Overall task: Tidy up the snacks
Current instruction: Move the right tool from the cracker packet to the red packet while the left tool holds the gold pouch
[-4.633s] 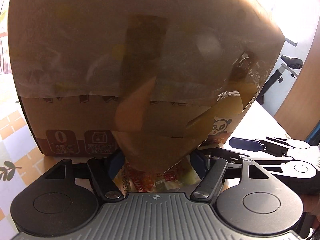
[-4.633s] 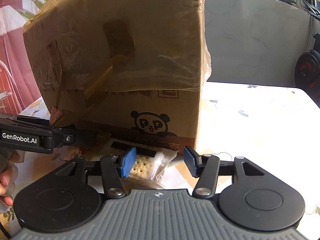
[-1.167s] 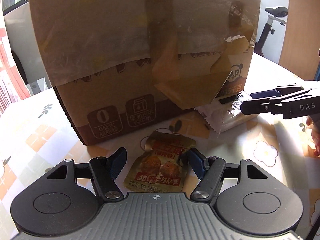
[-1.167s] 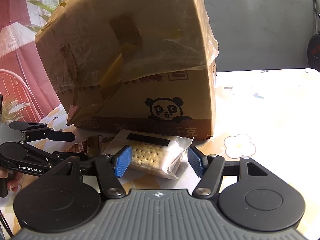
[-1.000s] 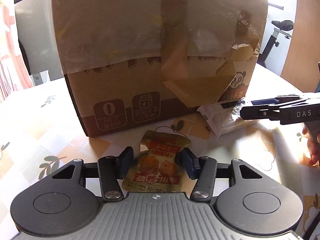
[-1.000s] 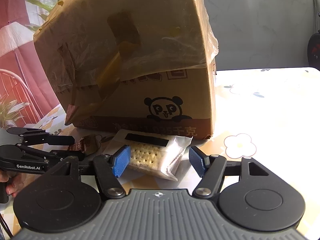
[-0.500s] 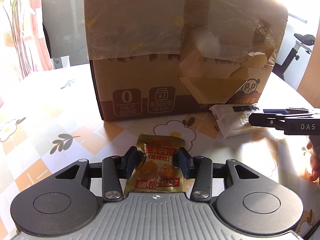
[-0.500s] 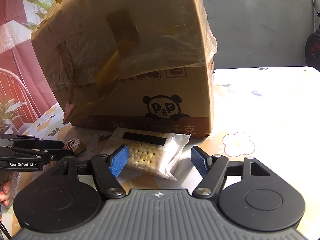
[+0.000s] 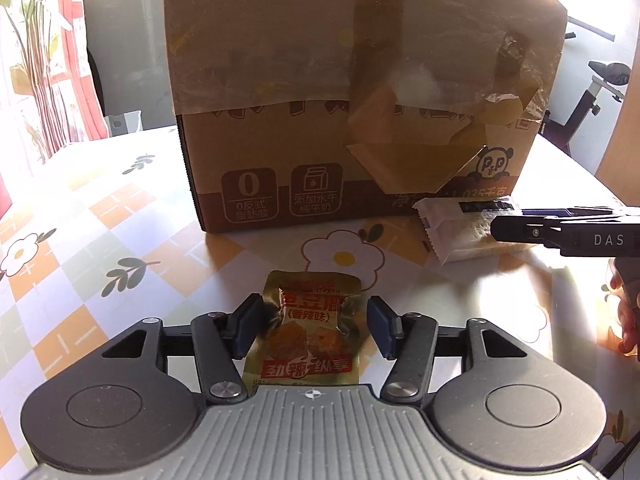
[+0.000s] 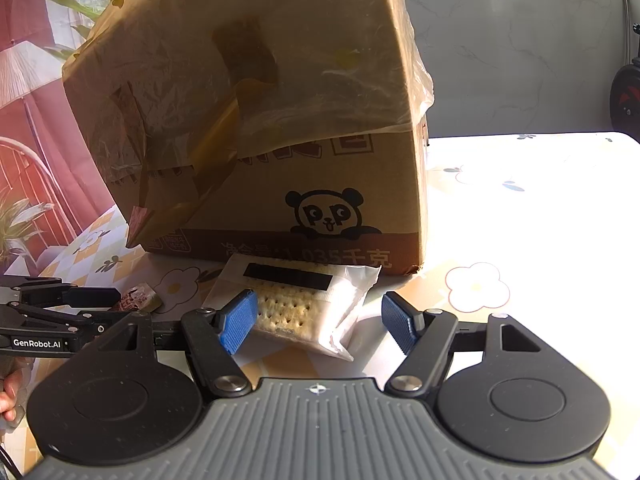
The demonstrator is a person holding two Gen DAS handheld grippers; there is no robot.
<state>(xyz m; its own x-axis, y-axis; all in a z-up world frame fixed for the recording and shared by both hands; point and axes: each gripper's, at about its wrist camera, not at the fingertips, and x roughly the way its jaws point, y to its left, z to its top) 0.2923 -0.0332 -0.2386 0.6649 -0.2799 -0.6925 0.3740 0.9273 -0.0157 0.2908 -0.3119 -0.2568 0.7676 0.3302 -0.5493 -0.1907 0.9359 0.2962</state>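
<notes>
**Two snack packets lay before one taped carton**

Two packets were counted on the table. A glossy gold foil packet [image 9: 310, 336] with red lettering lay flat between the pads of the left gripper [image 9: 314, 326], whose jaws had just been opening; the left pad appeared to touch the packet's edge while the right pad stood clear of it. A clear, crinkled cracker packet [image 10: 298, 306] with serrated ends lay against the foot of the cardboard box [image 10: 280, 128]; the right gripper [image 10: 320, 322] was held with jaws apart around its near end, whether touching could not be told. One box was seen, its upper part draped in thin plastic film and crossed by brown tape. The flowered tablecloth [image 9: 100, 240] was left bare to the left of the box, and open surface was seen to its right.
</notes>
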